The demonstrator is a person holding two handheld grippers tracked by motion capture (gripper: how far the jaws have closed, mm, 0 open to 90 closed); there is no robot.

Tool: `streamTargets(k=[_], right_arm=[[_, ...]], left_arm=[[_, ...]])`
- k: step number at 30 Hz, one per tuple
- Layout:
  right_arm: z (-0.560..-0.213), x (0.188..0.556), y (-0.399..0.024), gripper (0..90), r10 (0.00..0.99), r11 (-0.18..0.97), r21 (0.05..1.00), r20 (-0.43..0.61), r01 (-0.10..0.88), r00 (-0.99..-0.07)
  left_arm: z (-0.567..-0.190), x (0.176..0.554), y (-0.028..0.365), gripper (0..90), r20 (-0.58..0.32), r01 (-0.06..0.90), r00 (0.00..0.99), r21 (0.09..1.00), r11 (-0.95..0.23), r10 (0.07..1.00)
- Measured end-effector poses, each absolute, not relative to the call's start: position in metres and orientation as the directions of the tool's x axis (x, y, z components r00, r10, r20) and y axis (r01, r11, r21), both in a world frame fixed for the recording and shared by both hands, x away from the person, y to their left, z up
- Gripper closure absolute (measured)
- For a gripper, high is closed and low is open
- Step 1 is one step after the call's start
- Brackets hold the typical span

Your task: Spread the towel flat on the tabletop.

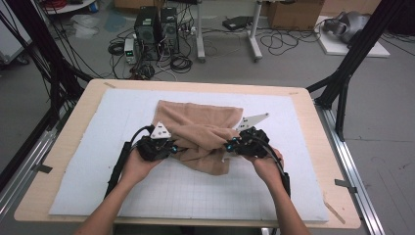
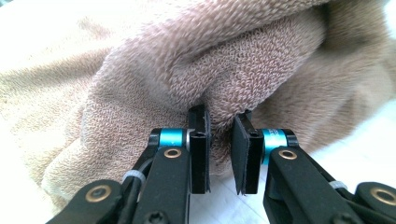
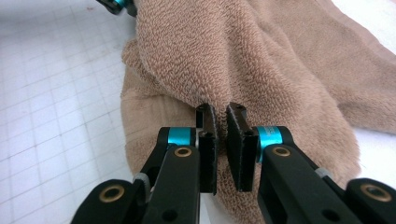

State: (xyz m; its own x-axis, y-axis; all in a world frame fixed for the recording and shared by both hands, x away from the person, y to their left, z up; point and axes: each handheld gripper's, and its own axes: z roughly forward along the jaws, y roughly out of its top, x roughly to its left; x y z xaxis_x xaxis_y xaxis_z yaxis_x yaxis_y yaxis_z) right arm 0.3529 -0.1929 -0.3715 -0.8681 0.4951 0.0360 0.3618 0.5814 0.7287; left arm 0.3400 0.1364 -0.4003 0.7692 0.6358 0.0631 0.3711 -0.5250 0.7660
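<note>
The person has a gripper in each hand at opposite sides of a tan towel [image 1: 200, 132], which lies bunched near the middle of the white gridded mat [image 1: 195, 196] covering the table [image 1: 313, 147], a little toward the far edge. The left gripper [image 1: 172, 148] bites the towel's left side and the right gripper [image 1: 229, 145] its right side, probably so the cloth can be lifted or drawn over itself evenly, as in folding, without one side dragging behind. In the left gripper view the jaws stand close together with a ridge of terry [image 2: 219, 88] pinched at their tips; the narrow gap lower down is only the thickness of the cloth. The right gripper view shows the same: jaws nearly together, clamped on a fold [image 3: 219, 74] of towel. The towel is thick, looped terry, soft and slack, so it slumps into rolls and creases rather than lying flat. Its far part spreads flatter on the mat toward the far edge, while the near part is heaped and twisted between the two grippers.
</note>
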Motion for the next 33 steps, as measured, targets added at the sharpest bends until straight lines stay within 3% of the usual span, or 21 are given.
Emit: streamTargets(k=[7,15,23,28,33], right_arm=[[-0.356,0.349,-0.206,84.4,0.500,0.557,0.748,0.043,0.360,-0.865],[-0.342,0.348,-0.208,84.5,0.497,0.549,0.761,0.036,0.346,-0.867],[-0.357,0.383,-0.200,84.3,0.563,0.551,0.724,0.044,0.415,-0.825],[-0.372,0.412,-0.198,84.0,0.614,0.546,0.693,0.051,0.471,-0.788],[-0.384,0.422,-0.193,78.7,0.631,0.548,0.673,0.057,0.496,-0.774]], left_arm=[[-0.381,0.326,0.164,79.4,0.035,0.348,0.788,0.799,-0.491,0.615],[-0.356,0.312,0.176,79.9,0.064,0.293,0.814,0.814,-0.502,0.578],[-0.378,0.363,0.167,79.8,-0.026,0.420,0.752,0.788,-0.449,0.658],[-0.398,0.397,0.156,79.7,-0.037,0.492,0.697,0.752,-0.439,0.716],[-0.407,0.406,0.153,76.8,-0.055,0.526,0.678,0.733,-0.432,0.733]])
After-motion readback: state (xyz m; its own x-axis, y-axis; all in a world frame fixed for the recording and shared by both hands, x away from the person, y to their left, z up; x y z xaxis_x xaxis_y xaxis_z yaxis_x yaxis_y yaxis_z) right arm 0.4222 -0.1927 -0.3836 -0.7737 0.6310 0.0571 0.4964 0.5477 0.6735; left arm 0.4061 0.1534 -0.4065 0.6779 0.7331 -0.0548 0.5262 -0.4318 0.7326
